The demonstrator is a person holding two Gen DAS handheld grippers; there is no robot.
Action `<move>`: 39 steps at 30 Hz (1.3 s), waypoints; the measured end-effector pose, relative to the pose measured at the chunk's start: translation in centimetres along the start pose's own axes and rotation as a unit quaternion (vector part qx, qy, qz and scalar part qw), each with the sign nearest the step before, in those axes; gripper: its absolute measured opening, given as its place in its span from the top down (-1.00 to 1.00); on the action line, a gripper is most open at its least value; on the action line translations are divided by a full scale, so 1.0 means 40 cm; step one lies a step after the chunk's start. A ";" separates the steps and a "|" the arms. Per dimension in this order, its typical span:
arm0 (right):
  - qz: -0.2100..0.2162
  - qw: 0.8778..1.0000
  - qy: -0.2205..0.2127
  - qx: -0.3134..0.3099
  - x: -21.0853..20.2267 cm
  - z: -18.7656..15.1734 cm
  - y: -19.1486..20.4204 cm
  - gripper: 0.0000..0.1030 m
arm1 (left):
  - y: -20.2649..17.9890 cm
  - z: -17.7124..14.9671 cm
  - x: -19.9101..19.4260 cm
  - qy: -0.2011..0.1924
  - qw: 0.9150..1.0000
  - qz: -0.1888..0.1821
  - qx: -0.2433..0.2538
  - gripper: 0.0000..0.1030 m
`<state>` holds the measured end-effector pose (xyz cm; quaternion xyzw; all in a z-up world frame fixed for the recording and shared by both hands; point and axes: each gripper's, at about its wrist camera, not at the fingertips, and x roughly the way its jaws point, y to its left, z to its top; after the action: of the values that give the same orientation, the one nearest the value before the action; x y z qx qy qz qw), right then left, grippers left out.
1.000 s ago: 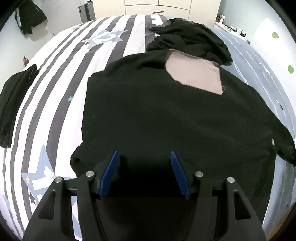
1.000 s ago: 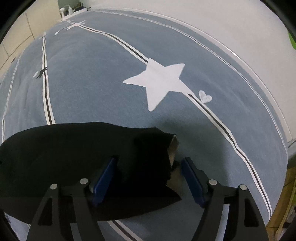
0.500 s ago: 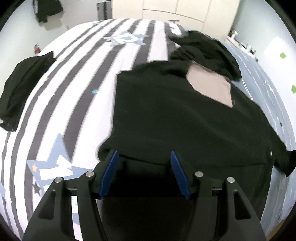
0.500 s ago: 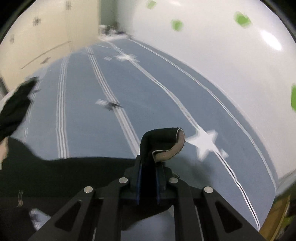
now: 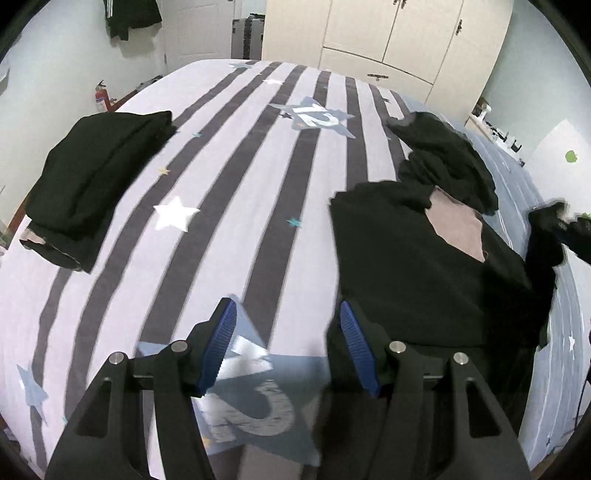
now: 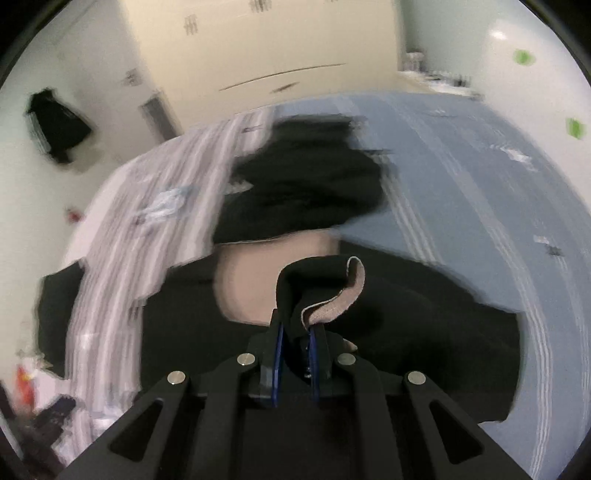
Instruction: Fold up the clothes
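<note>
Right wrist view, blurred: right gripper [image 6: 295, 343] pinches what looks like a sleeve cuff [image 6: 321, 288] of the black sweatshirt [image 5: 413, 266]; left gripper [image 5: 286, 332] hangs near, jaws spread over the striped bedspread [image 5: 229, 192].

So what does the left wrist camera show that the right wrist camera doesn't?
Only the left wrist view shows the open left gripper over the striped bedspread, and a folded black garment lying apart on the bed's left side. Only the right wrist view shows the right gripper shut on a black sleeve cuff with a tan lining. Both show the spread black sweatshirt with its tan patch and the cream wardrobe.
</note>
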<state>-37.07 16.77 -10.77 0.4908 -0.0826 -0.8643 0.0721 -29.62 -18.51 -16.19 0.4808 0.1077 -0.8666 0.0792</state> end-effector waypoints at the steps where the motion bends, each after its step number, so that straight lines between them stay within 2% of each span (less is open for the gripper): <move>1: 0.018 0.999 0.020 -0.020 0.028 0.001 0.076 0.59 | 0.012 0.004 0.000 0.000 1.000 0.001 0.001 -0.09; 2: 0.035 0.998 0.034 -0.034 0.051 -0.001 0.138 0.53 | 0.019 0.006 0.003 0.001 1.000 -0.001 0.003 -0.09; 4: 0.050 0.997 0.043 -0.050 0.068 -0.016 0.214 0.07 | 0.032 0.009 0.011 0.004 1.000 -0.006 0.004 -0.09; 7: 0.058 0.996 0.030 -0.062 0.058 -0.051 0.213 -0.14 | 0.035 0.007 0.045 0.020 0.999 -0.029 -0.004 -0.10; 10: 0.037 0.997 0.034 -0.066 0.068 -0.092 0.137 -0.19 | 0.019 -0.001 0.080 0.034 0.998 -0.044 -0.010 -0.10; 15: -0.057 0.997 0.051 -0.022 0.089 -0.154 -0.095 -0.19 | -0.044 -0.002 0.130 0.048 0.995 -0.087 -0.008 -0.10; 21: -0.151 0.987 0.050 0.018 0.085 -0.210 -0.364 -0.19 | -0.167 0.027 0.218 0.065 0.988 -0.137 0.018 -0.10; 25: -0.167 0.984 0.052 0.028 0.075 -0.239 -0.455 -0.19 | -0.239 0.046 0.290 0.085 0.985 -0.150 0.027 -0.10; 30: -0.167 0.984 0.056 0.018 0.101 -0.260 -0.485 -0.19 | -0.305 0.052 0.367 0.112 0.979 -0.165 0.042 -0.10; 32: -0.165 0.984 0.059 0.021 0.114 -0.269 -0.492 -0.19 | -0.329 0.042 0.381 0.117 0.977 -0.168 0.066 0.04; 33: -0.163 0.984 0.061 0.027 0.118 -0.277 -0.499 -0.19 | -0.342 0.034 0.390 0.122 0.976 -0.160 0.084 0.48; 34: -0.161 0.984 0.064 0.032 0.123 -0.284 -0.506 -0.18 | -0.349 0.028 0.400 0.129 0.975 -0.152 0.096 0.80; 36: -0.159 0.984 0.067 0.043 0.129 -0.289 -0.519 -0.18 | -0.343 0.028 0.394 0.128 0.975 -0.158 0.094 0.92; 38: -0.157 0.984 0.070 0.054 0.134 -0.289 -0.533 0.08 | -0.326 0.047 0.341 0.099 0.976 -0.170 0.094 0.92; 39: -0.157 0.983 0.072 0.060 0.137 -0.290 -0.540 0.30 | -0.314 0.059 0.307 0.085 0.976 -0.177 0.094 0.93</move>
<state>-30.82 35.88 -25.80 0.5617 -0.0507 -0.8211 -0.0879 -41.02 -7.44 -24.02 0.5316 0.1160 -0.8288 -0.1303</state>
